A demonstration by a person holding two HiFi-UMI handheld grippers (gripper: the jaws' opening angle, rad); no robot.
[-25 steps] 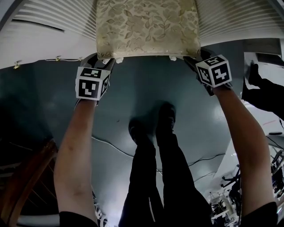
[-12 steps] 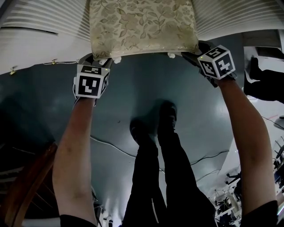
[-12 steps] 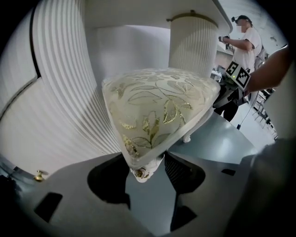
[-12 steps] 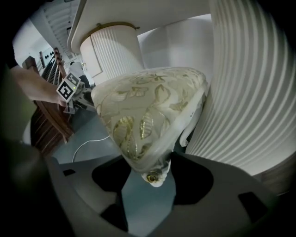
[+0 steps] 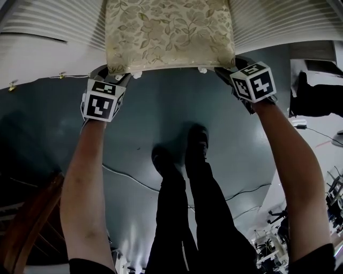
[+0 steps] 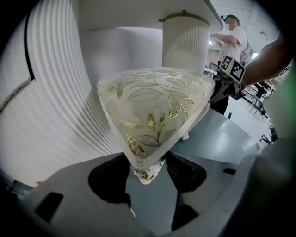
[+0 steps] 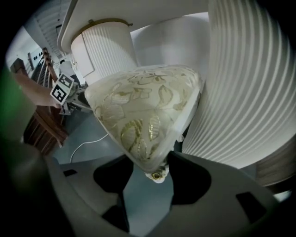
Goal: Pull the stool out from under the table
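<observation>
left claw and right claw each pinch a near corner of the cream floral-upholstered stool, which sits dead ahead, far end under the white ribbed bench.

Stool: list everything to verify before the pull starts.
1. Left gripper clamped on a near corner of the stool: ok.
2. Right gripper clamped on the other near corner: ok.
3. Floor behind the stool free: not ok; the person's feet stand there and a cable lies across it.
4. Stool out from beneath the table: not ok; the top overhangs the seat.
5. Legs free to slide: cannot tell; hidden under the seat.
</observation>
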